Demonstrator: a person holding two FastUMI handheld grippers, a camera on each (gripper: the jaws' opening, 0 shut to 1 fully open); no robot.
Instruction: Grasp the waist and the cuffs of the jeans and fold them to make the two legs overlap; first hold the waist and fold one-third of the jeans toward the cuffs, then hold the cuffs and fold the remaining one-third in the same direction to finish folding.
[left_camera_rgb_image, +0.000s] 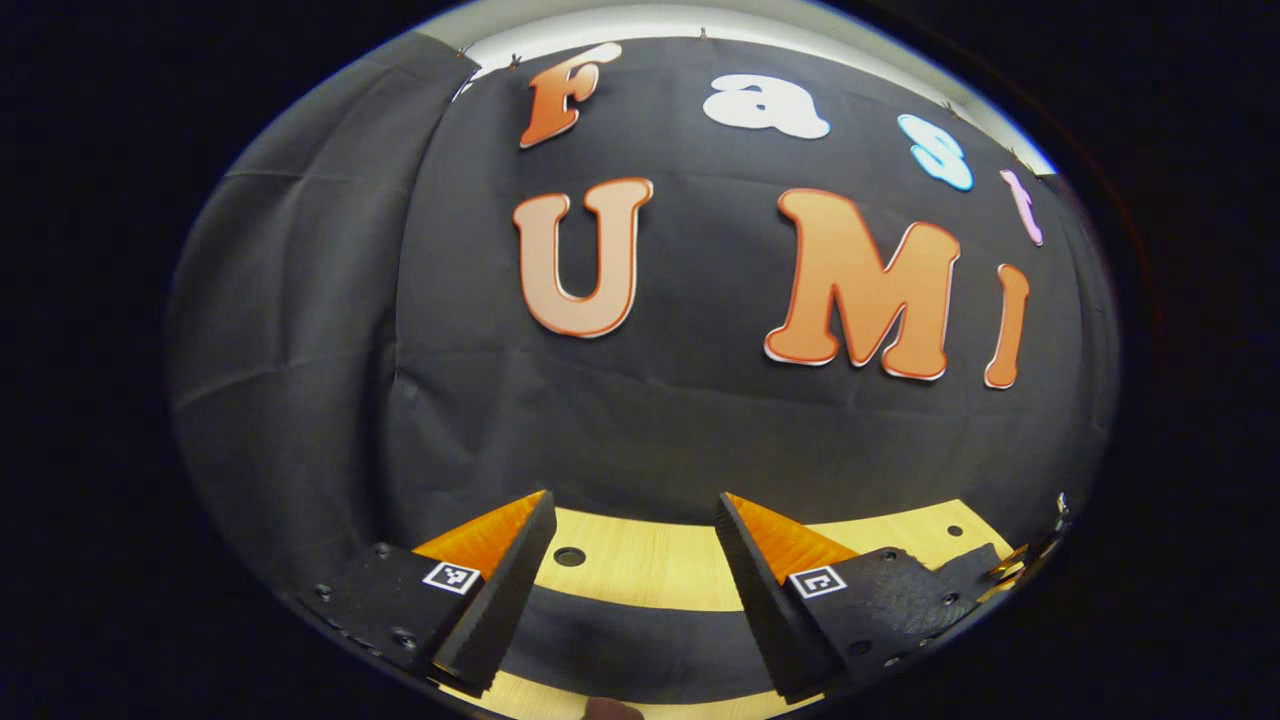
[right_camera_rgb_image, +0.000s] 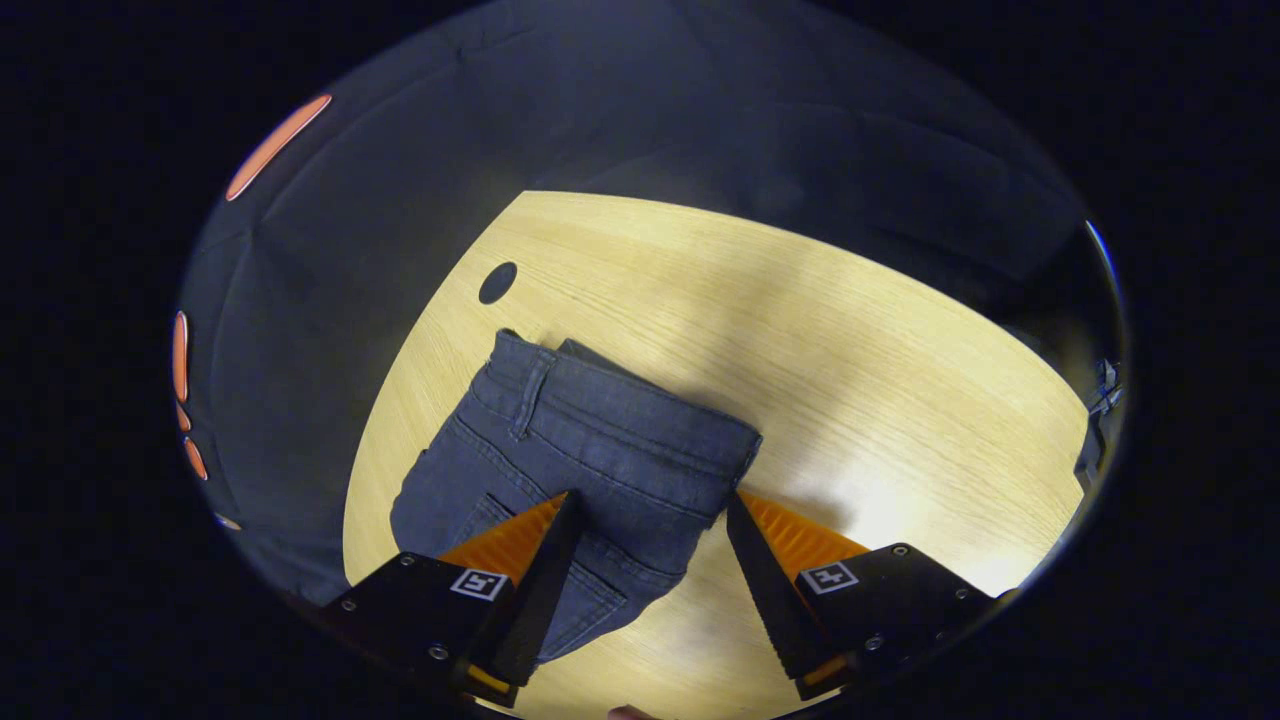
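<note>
Light wood-grain boards make up the desk (right_camera_rgb_image: 800, 330), and on it, in the right gripper view, lie the dark grey denim jeans (right_camera_rgb_image: 580, 460), flat on the left part of the surface. Their waistband, with a belt loop on it, faces the far side of the desk, near a round dark hole (right_camera_rgb_image: 497, 283) in the boards but apart from it. A back pocket shows lower down, between the fingers. The right gripper (right_camera_rgb_image: 650, 510) hangs above the jeans with its jaws spread wide and released, gripping nothing; whether its fingers touch the cloth cannot be told. Black cloth (right_camera_rgb_image: 400, 200) hangs behind the desk's far edge. In the left gripper view, the left gripper (left_camera_rgb_image: 635, 510) points level toward the black cloth wall, its jaws likewise spread and empty. Below and between its fingers runs a strip of the desk with a round hole (left_camera_rgb_image: 569, 556), and a dark band of fabric (left_camera_rgb_image: 620, 640) crosses the boards nearer the camera; what that band is cannot be told.
</note>
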